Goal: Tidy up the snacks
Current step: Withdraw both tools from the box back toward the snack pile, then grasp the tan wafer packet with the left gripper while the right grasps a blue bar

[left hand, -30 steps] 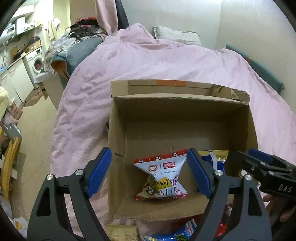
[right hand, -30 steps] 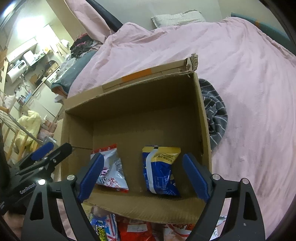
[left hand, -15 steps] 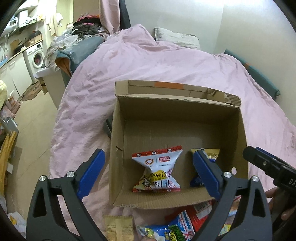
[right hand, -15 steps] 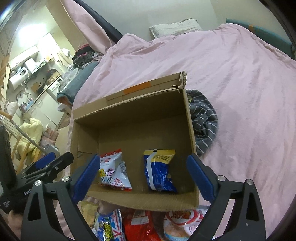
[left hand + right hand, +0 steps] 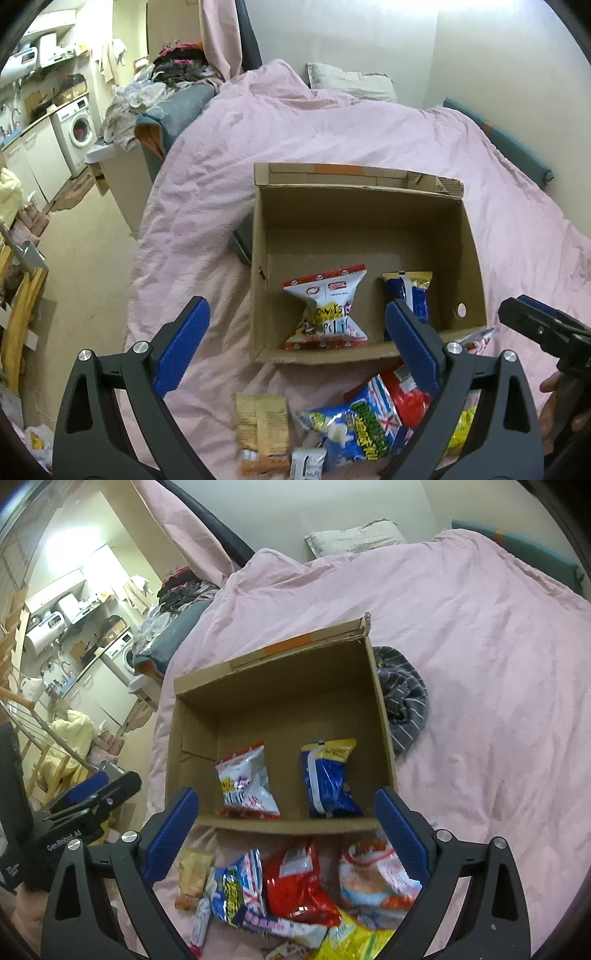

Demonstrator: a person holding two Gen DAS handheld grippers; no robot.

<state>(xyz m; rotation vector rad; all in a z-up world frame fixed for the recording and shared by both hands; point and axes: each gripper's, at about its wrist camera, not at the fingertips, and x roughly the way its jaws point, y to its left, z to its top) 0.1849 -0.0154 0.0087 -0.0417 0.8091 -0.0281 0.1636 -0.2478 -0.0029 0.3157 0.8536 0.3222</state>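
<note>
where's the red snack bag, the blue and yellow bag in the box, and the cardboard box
red snack bag (image 5: 299, 886), right wrist view, middle of its front
blue and yellow bag (image 5: 328, 779), right wrist view, blue middle
cardboard box (image 5: 280, 664), right wrist view, far wall

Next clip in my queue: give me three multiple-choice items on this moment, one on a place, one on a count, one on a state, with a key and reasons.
1. Where does the brown cardboard box sit?
A. on the pink bed cover
B. on the floor
C. on a washing machine

2. How many snack bags lie inside the box?
A. none
B. two
C. five

3. How do the left gripper and right gripper stand?
A. both open and empty
B. both shut on bags
C. one shut, one open

Key:
1 A, pink cover surrounds the box.
2 B, only the white-and-red bag and the blue-and-yellow bag are inside.
3 A, blue pads wide apart, nothing between.
</note>
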